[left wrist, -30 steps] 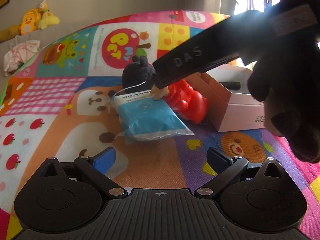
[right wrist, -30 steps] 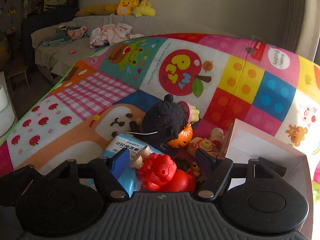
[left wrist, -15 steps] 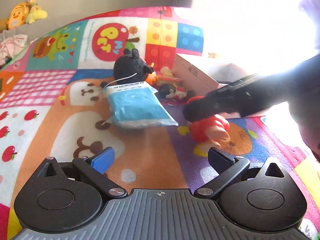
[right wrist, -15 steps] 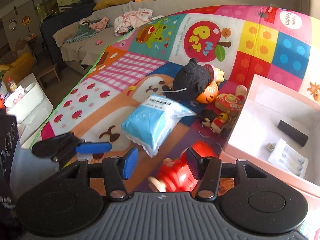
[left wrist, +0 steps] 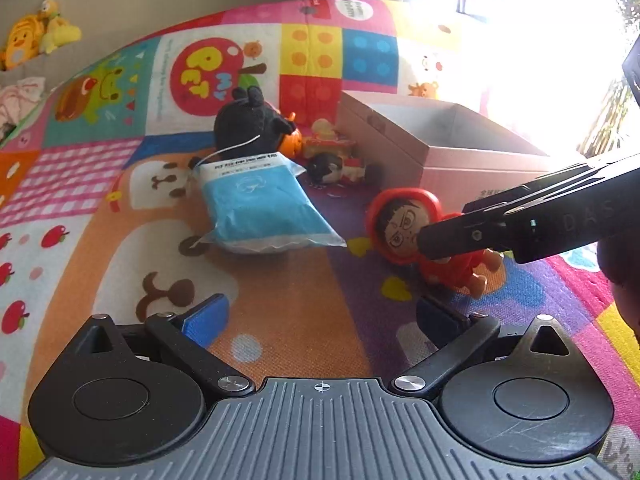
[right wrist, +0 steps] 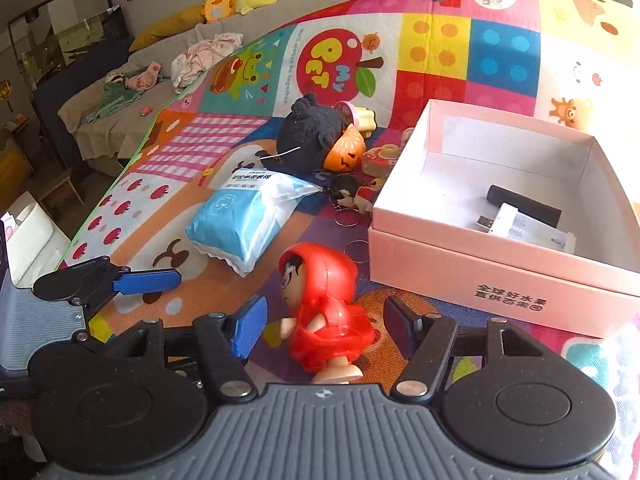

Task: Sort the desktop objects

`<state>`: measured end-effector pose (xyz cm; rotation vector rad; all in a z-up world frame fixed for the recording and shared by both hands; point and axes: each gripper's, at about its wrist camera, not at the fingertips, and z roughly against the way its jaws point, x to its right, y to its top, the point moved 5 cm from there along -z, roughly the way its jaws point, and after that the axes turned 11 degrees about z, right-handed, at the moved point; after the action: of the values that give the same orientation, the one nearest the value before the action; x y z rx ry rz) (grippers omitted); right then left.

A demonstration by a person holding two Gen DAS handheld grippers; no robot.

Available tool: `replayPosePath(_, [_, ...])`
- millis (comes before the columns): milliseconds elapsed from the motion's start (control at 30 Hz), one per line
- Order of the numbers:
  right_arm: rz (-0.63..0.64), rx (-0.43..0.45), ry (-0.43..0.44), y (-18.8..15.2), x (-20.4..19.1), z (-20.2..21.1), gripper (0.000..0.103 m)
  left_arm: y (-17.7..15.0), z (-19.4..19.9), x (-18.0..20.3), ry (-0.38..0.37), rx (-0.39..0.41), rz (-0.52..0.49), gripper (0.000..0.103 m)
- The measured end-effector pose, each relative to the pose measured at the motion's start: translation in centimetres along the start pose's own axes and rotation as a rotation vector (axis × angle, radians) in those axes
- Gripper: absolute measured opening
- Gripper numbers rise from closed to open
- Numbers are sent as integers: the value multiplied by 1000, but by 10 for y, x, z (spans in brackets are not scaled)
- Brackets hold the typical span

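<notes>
A red hooded doll is on the mat just in front of the pink box, its head pointing away from my right gripper. The doll lies between the right jaws, which are opening, with a gap showing on both sides. In the left wrist view the doll is partly covered by a right finger. My left gripper hovers open over bare mat, with nothing between its fingers. The box holds a black stick and a white packet.
A blue tissue pack lies left of the doll, a black plush behind it. An orange pumpkin and small keychain figures crowd the box's left side. A sofa with clothes stands past the mat's far edge.
The right gripper carried the red doll from beside the tissue pack to the mat in front of the box, then its jaws widened off it. The left gripper stayed put.
</notes>
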<state>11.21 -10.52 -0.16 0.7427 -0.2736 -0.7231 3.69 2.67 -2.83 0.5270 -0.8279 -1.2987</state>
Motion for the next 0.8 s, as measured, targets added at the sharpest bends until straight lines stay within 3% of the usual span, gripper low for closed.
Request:
replayPosePath(67, [-12,-18,1,-2,0,-7,54,0,-1,-1,-2,-6,6,102])
replayPosePath(300, [-6,-15,-28,-27,9,26,53,-1,-1,-1,9,-12,4,103])
replayPosePath(533, [-104,-7,-179,-62,52,59,53,1,-3,1,39,-15,-7,103])
replayPosePath(600, [-137,17,-213,-67,60,65,54,5,-4,0,66,3,6,103])
replayPosePath(667, [-170,41,-229,-71,67,71,62,10,-4,1,81,32,11,103])
replayPosePath(800, [-176,118,-257,-60,80,91,64,20,-2,4,126,91,10,103])
